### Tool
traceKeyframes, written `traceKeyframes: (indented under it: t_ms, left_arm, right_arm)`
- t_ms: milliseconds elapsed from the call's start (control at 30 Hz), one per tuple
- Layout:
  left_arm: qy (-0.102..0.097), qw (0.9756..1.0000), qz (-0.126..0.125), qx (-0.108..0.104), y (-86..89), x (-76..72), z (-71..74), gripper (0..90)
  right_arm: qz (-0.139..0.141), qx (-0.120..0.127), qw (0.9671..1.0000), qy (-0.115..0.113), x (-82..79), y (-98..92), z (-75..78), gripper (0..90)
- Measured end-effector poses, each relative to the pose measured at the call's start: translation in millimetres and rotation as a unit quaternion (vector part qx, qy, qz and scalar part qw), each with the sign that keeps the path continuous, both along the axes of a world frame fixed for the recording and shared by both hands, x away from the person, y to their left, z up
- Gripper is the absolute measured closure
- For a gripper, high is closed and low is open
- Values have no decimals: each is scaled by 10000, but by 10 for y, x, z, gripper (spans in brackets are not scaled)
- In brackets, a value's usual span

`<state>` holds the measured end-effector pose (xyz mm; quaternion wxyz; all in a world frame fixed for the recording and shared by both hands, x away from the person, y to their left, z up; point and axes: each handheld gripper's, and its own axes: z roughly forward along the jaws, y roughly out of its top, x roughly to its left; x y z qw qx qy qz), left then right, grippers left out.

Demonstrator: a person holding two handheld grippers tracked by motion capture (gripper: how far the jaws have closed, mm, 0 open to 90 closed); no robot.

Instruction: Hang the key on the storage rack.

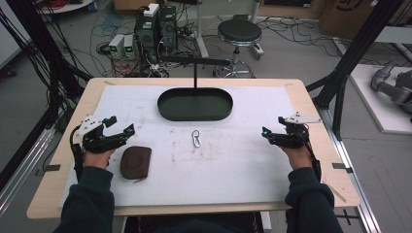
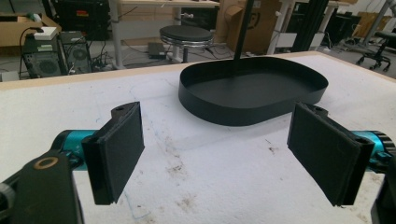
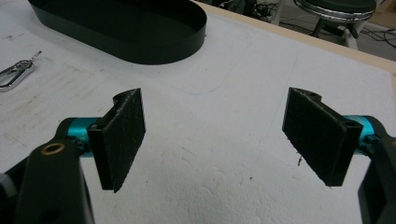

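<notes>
Two hand-held grippers hover over a white-covered tabletop (image 1: 252, 179), each with jaws spread wide and nothing between them. The left gripper (image 1: 121, 127) sits near the left edge, just beside a brown pouch (image 1: 135, 162) lying toward the near-left corner. The right gripper (image 1: 273, 129) sits near the right edge. A metal carabiner (image 1: 196, 138) lies at the centre, between the two, apart from both. A black oval tray (image 1: 195, 115) stands toward the far edge.
</notes>
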<state>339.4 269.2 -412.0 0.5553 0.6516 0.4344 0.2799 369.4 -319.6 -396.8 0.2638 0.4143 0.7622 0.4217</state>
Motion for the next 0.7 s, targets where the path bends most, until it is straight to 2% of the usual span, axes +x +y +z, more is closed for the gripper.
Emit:
traceKeyframes:
  t_ms: [233,400,467,500,600,633,667,700]
  left_arm:
    - [54,10000,8,67,-21,14,-20,187]
    - [46,10000,-13,80,-30,8,-21,187]
    - [46,9999,-25,112,-33,14,-19,187]
    - [44,9999,-44,111,-33,12,-16,187]
    - [46,9999,-37,110,-25,-6,-21,188]
    - [46,9999,-37,110,-25,-6,-21,188]
    - [79,9999,-40,139,-18,-3,-28,188]
    - [87,9999,-42,123,-19,-3,-31,188]
  right_arm:
    - [9,48,10000,0,2,-15,-5,217]
    - [137,48,9999,-39,-29,35,5,217]
    - [322,-16,9995,-55,-23,107,-5,217]
    - [322,-16,9995,-55,-23,107,-5,217]
    - [626,-30,9980,-110,-12,243,6,217]
    - [626,-30,9980,-110,-12,243,6,217]
    - [864,7,9961,-147,5,341,16,217]
    - [945,12,9954,-138,7,379,16,217]
